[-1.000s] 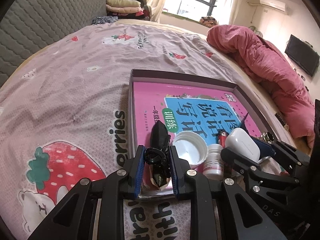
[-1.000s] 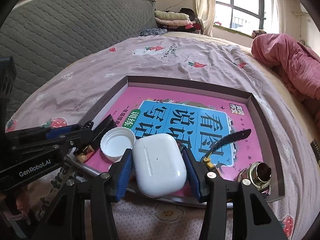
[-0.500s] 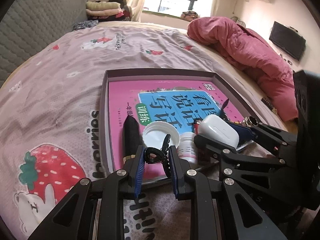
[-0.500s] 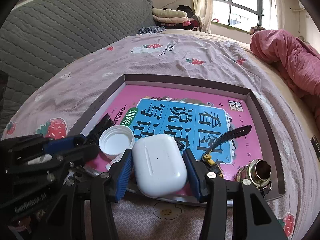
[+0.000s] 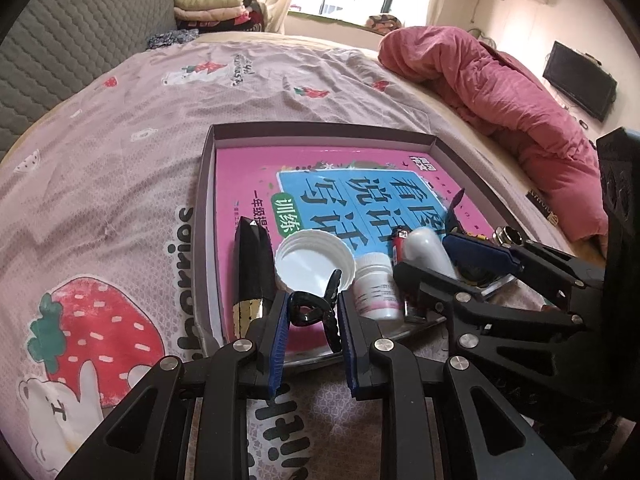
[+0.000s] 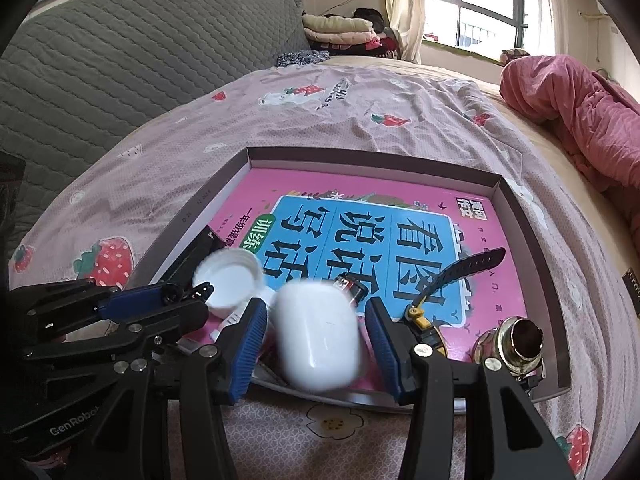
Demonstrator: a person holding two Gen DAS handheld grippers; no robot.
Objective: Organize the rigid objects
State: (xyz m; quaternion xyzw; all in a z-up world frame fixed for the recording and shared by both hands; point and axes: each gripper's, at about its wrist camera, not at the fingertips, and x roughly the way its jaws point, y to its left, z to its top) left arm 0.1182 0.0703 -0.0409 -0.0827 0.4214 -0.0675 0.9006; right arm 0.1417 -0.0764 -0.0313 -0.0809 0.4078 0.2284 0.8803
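Note:
A shallow grey box on the bed holds a pink book with small items along its near edge. My left gripper is shut on a black hair claw clip, just above the box's near edge, between a black pointed tube and a small white bottle. A white cap lies just beyond. My right gripper frames a white earbud case. The case is blurred, with a thin gap at each pad. It appears again as the white earbud case in the left wrist view.
A black-strapped watch, a metal knob and a small red item lie in the box's right part. A pink duvet is heaped at the right, with a grey quilted headboard at the left. Strawberry-print bedding surrounds the box.
The left gripper with the clip has shifted right of the black tube. The earbud case, earlier sharp and touching both right pads, now looks blurred, narrower and lower between them.

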